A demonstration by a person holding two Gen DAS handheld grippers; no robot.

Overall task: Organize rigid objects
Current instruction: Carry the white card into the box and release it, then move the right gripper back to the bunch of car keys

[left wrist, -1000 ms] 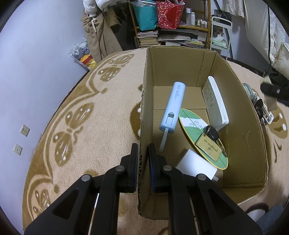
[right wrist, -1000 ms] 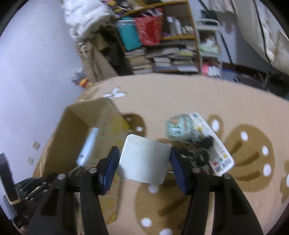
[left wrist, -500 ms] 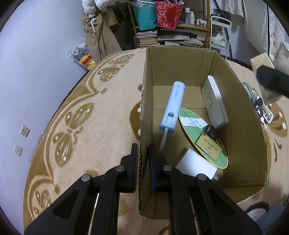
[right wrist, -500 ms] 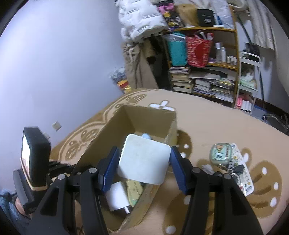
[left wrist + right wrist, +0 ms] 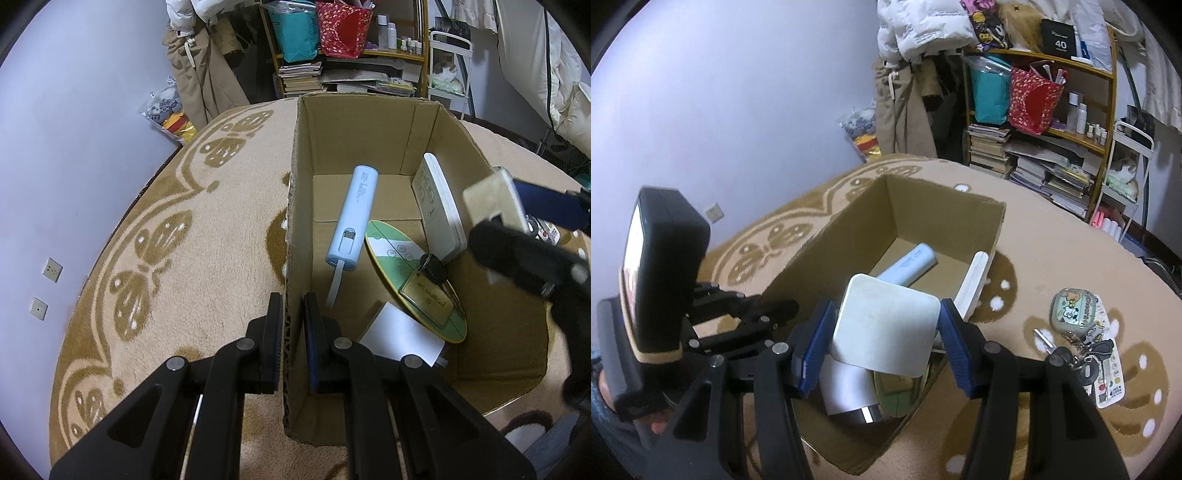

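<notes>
An open cardboard box stands on the patterned rug. My left gripper is shut on the box's left wall near its front corner. My right gripper is shut on a white square block and holds it above the box's near end. In the box lie a pale blue cylinder, a white remote, a green oval disc with a gold card and key, and a white adapter.
On the rug right of the box lie a cartoon-print case, a bunch of keys and a sticker-covered remote. Shelves with books and bags stand behind. A purple wall runs along the left.
My right gripper has swung left from above the rug to above the box, carrying the white block. My left gripper has stayed clamped on the box wall.
</notes>
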